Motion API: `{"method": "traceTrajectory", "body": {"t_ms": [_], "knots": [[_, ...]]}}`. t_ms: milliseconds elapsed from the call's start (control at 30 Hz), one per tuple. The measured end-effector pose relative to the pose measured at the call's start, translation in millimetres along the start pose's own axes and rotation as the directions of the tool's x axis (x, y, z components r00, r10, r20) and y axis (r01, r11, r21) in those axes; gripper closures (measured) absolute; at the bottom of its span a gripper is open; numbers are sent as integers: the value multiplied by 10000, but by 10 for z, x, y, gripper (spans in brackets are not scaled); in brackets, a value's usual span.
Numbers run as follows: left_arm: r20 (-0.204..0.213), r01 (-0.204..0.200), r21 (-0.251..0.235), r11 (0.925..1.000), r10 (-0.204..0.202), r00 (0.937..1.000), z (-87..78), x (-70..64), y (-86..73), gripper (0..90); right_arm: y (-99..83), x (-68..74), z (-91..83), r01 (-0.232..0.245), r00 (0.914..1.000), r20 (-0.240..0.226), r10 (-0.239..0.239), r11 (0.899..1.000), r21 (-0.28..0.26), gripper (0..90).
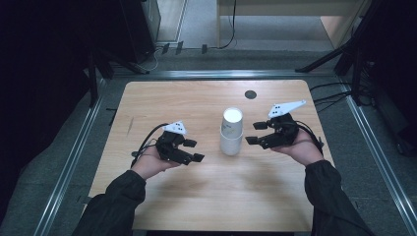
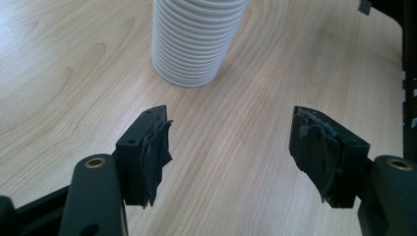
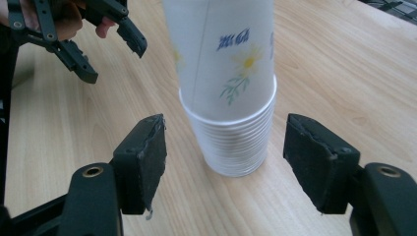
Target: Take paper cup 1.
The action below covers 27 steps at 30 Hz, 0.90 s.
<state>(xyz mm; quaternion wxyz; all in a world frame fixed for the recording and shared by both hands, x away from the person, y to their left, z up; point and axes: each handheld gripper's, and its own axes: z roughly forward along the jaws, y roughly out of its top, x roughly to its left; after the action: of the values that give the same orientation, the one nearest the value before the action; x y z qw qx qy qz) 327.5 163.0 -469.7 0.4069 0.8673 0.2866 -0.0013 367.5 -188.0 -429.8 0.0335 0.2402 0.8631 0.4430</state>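
A stack of white paper cups (image 1: 231,131) stands upside down near the middle of the wooden table (image 1: 162,98). Many rims show at its base (image 2: 189,49), and the top cup carries a daisy print (image 3: 231,59). To the stack's left my left gripper (image 1: 193,150) is open with nothing between its jaws, a short way from the cups. My right gripper (image 1: 253,132) is open on the stack's right, its jaws pointing at the lower cups without touching them. The right gripper view also shows the left gripper (image 3: 110,51) beyond the stack.
A dark round grommet (image 1: 250,94) sits in the table's far part. Metal rails (image 1: 74,162) border the table on both sides, with cables (image 1: 329,96) and black stands at the right and back.
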Motion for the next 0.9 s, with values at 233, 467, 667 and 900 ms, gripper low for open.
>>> {"method": "traceTrajectory", "body": {"t_ms": [233,467,667,900], "knots": [[126,-105,-36,9999,106,9999,12,15,50,315,117,-79,34,-11,10000,24,11,9998,191,302],[328,-26,-13,10000,27,9995,38,32,62,316,216,-151,71,101,9992,-383,-92,9997,224,263],[357,14,-8,10000,-14,9994,26,36,59,316,323,-169,154,344,9975,-626,-323,9989,330,244],[355,-21,41,10000,20,9994,21,37,55,316,501,-131,261,822,9947,-711,-746,9904,1113,231]]}}
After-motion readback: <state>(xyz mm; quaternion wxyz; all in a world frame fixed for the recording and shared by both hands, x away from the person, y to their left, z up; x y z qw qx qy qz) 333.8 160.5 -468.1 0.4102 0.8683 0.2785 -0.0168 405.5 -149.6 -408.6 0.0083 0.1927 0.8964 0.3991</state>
